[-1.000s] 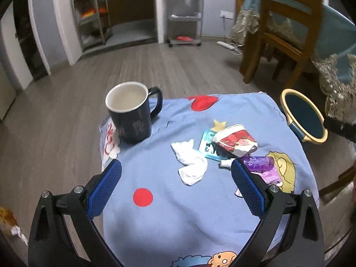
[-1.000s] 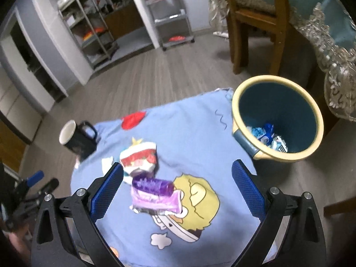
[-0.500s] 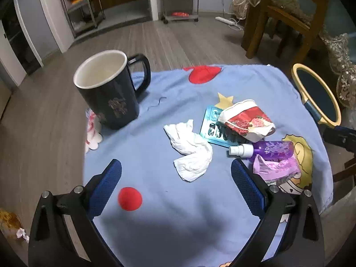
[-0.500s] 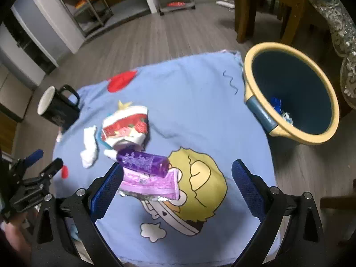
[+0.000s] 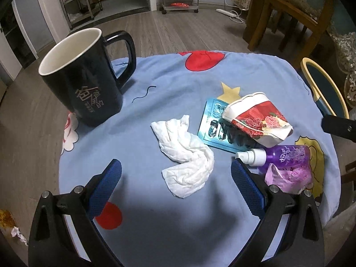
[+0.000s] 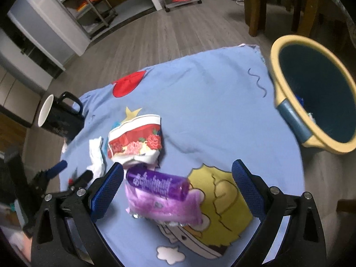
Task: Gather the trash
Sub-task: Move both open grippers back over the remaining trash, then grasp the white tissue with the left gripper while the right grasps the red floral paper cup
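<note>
Item: crumpled white paper tissue (image 5: 185, 155), lying on blue cartoon-print cloth (image 5: 155, 93) just ahead of my left gripper (image 5: 175, 179), between its spread, empty blue pads, long axis diagonal. My right gripper (image 6: 176, 183), likewise agape, hovers over purple spray bottle (image 6: 156, 184).

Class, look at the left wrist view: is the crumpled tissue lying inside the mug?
No, the tissue lies on the cloth, apart from the mug.

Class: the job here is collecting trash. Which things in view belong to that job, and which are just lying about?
Job: crumpled tissue, crushed paper cup, blister pack, pink wrapper, bin, both open tongs.

Lying about, probably: mug, purple spray bottle, chair.
</note>
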A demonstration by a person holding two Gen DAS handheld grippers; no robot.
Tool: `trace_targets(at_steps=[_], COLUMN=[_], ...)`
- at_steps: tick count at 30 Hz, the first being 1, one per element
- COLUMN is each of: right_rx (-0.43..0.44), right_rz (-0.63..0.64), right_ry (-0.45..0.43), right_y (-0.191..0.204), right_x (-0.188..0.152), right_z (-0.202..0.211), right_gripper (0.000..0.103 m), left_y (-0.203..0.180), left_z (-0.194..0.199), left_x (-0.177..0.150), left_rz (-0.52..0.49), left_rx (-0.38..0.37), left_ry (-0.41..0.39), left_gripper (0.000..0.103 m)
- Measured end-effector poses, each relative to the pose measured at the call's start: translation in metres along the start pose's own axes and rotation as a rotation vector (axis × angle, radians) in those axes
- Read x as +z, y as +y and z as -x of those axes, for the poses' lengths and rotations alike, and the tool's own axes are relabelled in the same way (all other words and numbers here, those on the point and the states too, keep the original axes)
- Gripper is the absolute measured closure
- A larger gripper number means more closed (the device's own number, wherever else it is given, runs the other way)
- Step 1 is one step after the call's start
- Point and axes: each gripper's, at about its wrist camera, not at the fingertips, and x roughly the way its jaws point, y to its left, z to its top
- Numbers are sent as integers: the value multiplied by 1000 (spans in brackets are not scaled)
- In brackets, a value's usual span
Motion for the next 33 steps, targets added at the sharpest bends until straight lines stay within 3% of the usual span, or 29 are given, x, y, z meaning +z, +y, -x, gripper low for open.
trace_targets(at_steps=[6,9,11,14,19,27,31,33], right_rx=[50,72,86,100,81,42,43,47], right_rz=[-33,-22,6,58,114,189,196,186], right_ry=[13,22,29,56,94,101,97,94], right_y=[6,12,20,34,47,62,61,58], right_x=[8,9,9,9,9,9,9,9], right_z=[-17,-23,-27,-38,-54,-71,-71,-69], right_gripper=[6,6,6,6,6,6,18,18], left_y=[-2,0,4,11,20,22,22,19], left_z=[-17,-27,-31,-30,-26,-25,-26,-26], left_x=[1,1,0,0,-3,-4,-3,-2], left_rz=[-9,-10,3,28,51,58,59,58], left_rx=[-17,-16,-19,-50,-55,-56,-55,-52], left_ry=[27,55,69,71,70,71,71,72], left_gripper=[15,25,36,71,77,77,77,77])
